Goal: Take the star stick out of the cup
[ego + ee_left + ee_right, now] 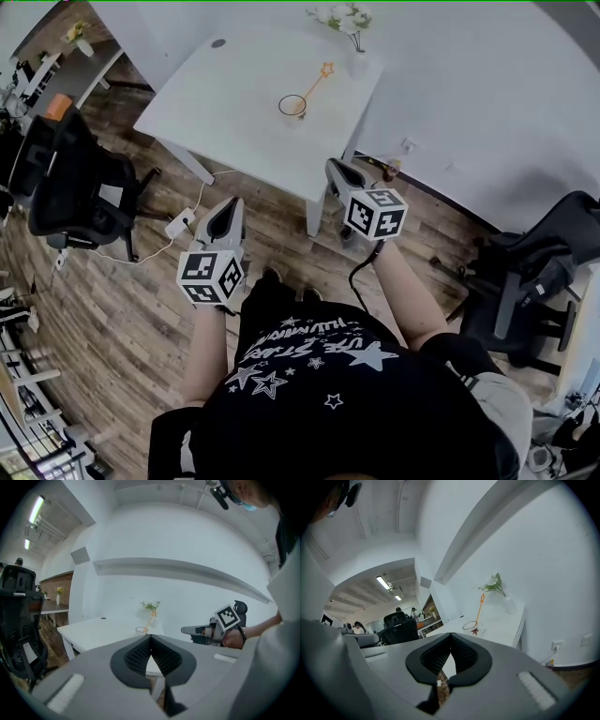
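Note:
A clear glass cup (292, 106) stands on the white table (234, 112) with the orange star stick (317, 84) leaning in it, its star end up toward the back right. Both grippers hang short of the table's near edge, well apart from the cup. My left gripper (232, 204) and right gripper (333, 167) are shut with nothing between the jaws. The left gripper view shows the cup (141, 630), the stick (151, 617) and the right gripper (206, 632) beyond its shut jaws. In the right gripper view the cup (471, 626) and stick (480, 607) lie ahead.
A white vase of flowers (352, 28) stands at the table's back right corner, near the star. Black office chairs sit at the left (70, 183) and right (534, 272). A power strip (178, 223) with cable lies on the wooden floor near the table leg.

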Motion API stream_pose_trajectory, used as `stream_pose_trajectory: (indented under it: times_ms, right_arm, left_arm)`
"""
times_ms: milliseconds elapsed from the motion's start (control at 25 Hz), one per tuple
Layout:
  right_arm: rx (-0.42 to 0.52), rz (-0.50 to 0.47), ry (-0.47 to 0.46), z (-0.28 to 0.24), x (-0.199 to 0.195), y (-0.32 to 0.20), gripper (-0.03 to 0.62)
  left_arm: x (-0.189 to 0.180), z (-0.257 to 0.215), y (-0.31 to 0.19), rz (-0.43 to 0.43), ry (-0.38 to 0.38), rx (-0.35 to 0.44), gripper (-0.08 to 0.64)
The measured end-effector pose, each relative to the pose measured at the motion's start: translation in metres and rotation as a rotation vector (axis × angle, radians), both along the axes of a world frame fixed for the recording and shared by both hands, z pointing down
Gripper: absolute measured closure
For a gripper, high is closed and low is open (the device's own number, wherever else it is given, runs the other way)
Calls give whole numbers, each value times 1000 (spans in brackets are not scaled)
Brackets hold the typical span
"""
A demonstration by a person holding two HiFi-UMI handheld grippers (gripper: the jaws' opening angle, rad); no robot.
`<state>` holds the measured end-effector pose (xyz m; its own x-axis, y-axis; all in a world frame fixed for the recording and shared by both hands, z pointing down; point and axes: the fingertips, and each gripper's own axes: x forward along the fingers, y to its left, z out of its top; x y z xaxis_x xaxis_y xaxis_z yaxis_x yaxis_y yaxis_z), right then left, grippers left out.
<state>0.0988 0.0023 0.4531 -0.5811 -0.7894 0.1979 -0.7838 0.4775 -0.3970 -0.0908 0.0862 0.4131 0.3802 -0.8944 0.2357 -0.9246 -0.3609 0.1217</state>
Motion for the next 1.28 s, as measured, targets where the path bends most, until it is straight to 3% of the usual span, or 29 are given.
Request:
stream_pose_trajectory:
  times_ms: [400,1160,1280]
  right_arm:
    - [-6,95,1,6,19,-40,575]
    - [-94,256,17,22,2,-212,573]
    - [-115,275,2,26,1,-229,538]
  left_arm:
    - [8,12,-61,74,19,-16,558]
    - [-9,19,-269,251,29,-52,558]
    - [-7,21,-292,281,35,-62,558]
